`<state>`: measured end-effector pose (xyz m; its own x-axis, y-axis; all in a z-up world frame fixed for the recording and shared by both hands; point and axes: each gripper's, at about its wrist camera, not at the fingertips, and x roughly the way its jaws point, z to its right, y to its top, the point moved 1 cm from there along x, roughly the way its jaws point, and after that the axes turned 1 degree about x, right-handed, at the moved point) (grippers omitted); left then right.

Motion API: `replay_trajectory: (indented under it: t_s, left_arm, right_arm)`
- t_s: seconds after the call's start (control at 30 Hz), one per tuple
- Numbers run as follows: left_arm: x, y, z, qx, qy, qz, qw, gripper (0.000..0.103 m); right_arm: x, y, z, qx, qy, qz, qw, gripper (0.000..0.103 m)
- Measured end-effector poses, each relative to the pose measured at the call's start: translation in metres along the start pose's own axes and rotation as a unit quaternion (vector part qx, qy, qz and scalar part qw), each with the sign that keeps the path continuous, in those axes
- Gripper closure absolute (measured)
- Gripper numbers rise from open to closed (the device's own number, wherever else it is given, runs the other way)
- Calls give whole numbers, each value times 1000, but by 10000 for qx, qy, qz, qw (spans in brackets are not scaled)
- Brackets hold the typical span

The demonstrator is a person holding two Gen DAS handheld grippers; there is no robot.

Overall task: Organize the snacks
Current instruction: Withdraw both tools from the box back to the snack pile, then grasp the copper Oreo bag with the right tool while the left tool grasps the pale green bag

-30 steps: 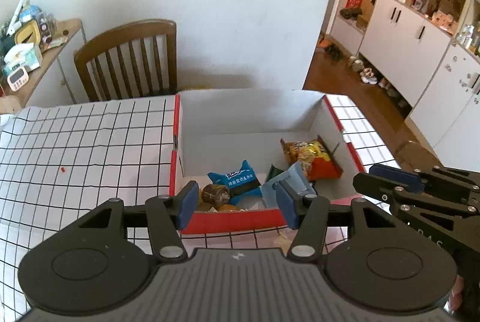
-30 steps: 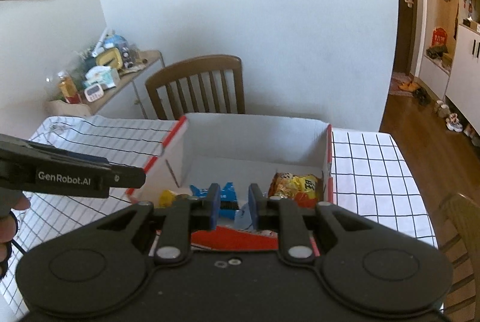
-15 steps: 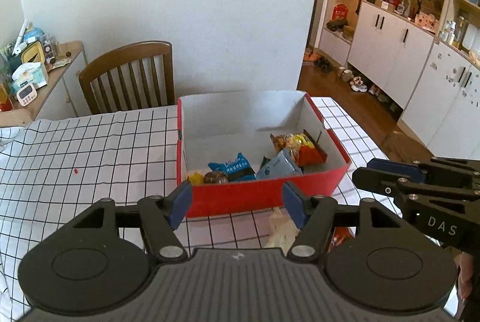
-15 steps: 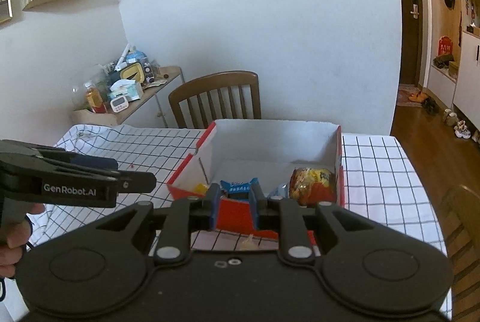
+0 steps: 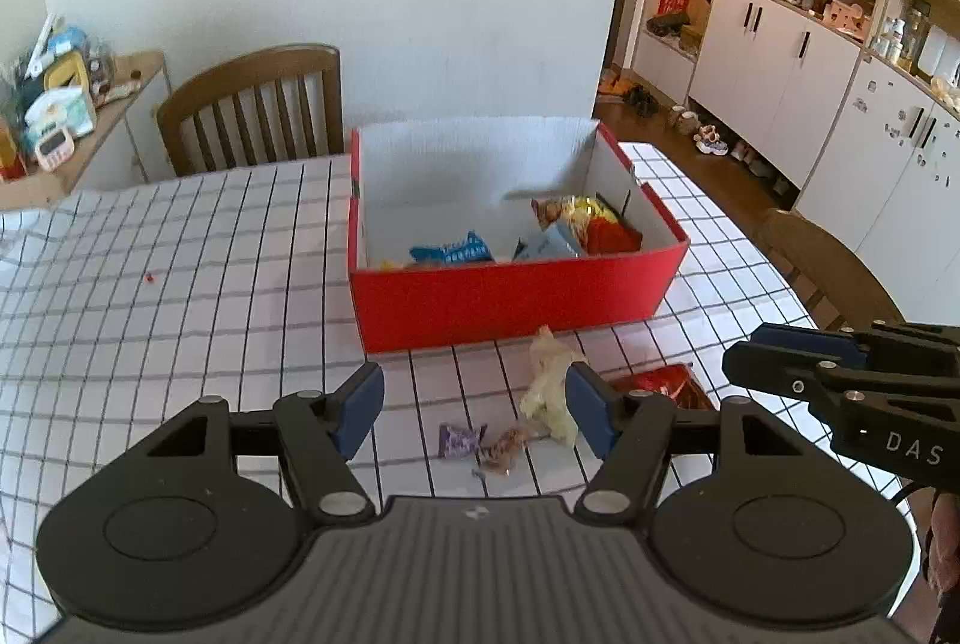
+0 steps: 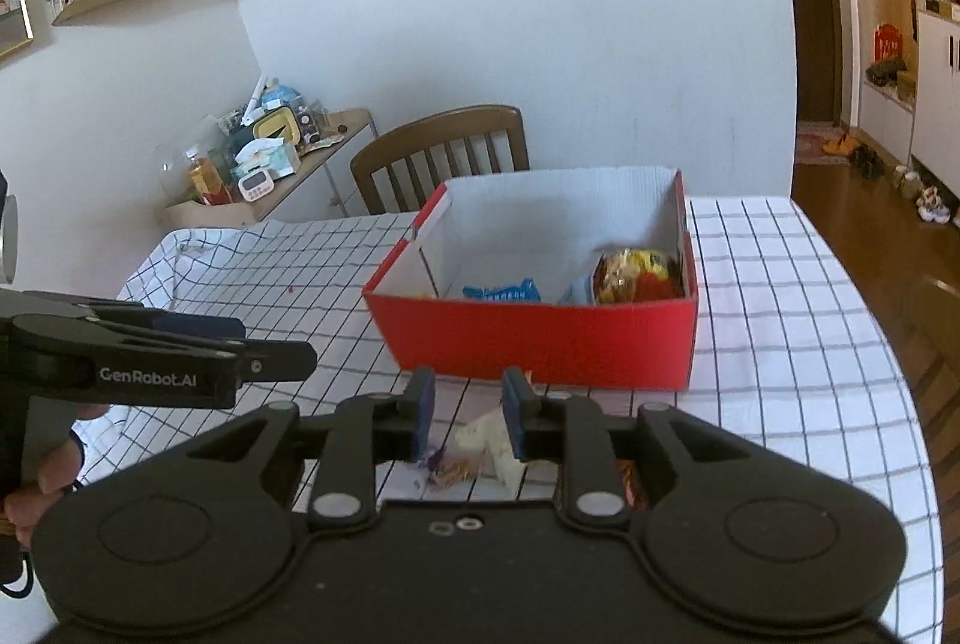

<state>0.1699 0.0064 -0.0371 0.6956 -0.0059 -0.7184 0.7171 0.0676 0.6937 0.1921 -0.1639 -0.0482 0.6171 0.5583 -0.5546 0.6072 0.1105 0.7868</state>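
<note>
Loose snacks near of red box [image 5: 516,299]: pale yellow wrapper [image 5: 549,392] just ahead, long axis near-far. Left gripper [image 5: 474,413] wide open, empty, nearer purple candy [image 5: 459,441]. Right gripper [image 6: 462,413] part open, empty, likelier for wrapper.

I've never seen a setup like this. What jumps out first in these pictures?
The bright red box in the middle of the checked tablecloth, with a blue packet and a yellow-orange bag inside. In front of it, loose snacks lie on the cloth: a pale wrapper and a purple candy. The left gripper hangs open above them.

"GenRobot.AI" on left hand-held gripper [image 6: 282,363]; "DAS" on right hand-held gripper [image 5: 744,362].
</note>
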Motion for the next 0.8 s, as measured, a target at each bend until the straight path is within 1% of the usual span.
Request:
replay_trajectory:
  t_s: [0.1,0.13,0.17,0.2,0.23,0.27,0.33,0.43,0.47,0.53,0.6,0.7,0.8]
  left_arm:
    - [4,-6,-2,-83,-9,-86,9999,36]
    - [5,-8,-2,-98,-14,-117,9999,36]
    - [7,-11,-1,-103,-13,-150,9998,36]
    - [9,-13,0,-99,-11,-178,9998,36]
    - [10,-15,0,-91,-10,-200,9998,36]
    - [13,-16,1,-71,-10,-226,9997,36]
    - [18,-19,4,-31,-17,-255,9997,36]
    - [28,-18,8,-6,-59,-276,9996,36]
    - [32,-18,9,-4,-82,-303,9995,32]
    - [43,-18,12,-16,-125,-346,9993,31]
    - [54,-18,17,16,-188,-427,9989,31]
    - [73,-17,25,102,-235,-541,9982,31]
    - [93,-15,31,170,-222,-681,9973,31]
  right_arm:
    - [-1,-10,1,53,-14,-40,10000,73]
    - [-1,-13,1,81,-30,-59,9999,64]
    - [-1,-17,3,115,-39,-73,9999,43]
    - [-1,-20,4,159,-20,-87,9998,26]
    - [-1,-23,6,202,-17,-112,9997,0]
    - [-2,-26,6,214,-48,-94,9997,2]
    - [-1,-31,8,119,-153,-130,9997,2]
    - [1,-38,12,54,-479,-148,9987,1]
    - [1,-38,15,64,-594,-115,9981,1]
    - [5,-41,20,51,-826,-120,9965,0]
    - [10,-45,30,92,-855,-212,9961,1]
    - [18,-52,46,319,-816,-312,9957,1]
    - [28,-56,50,175,-1068,-308,9936,1]
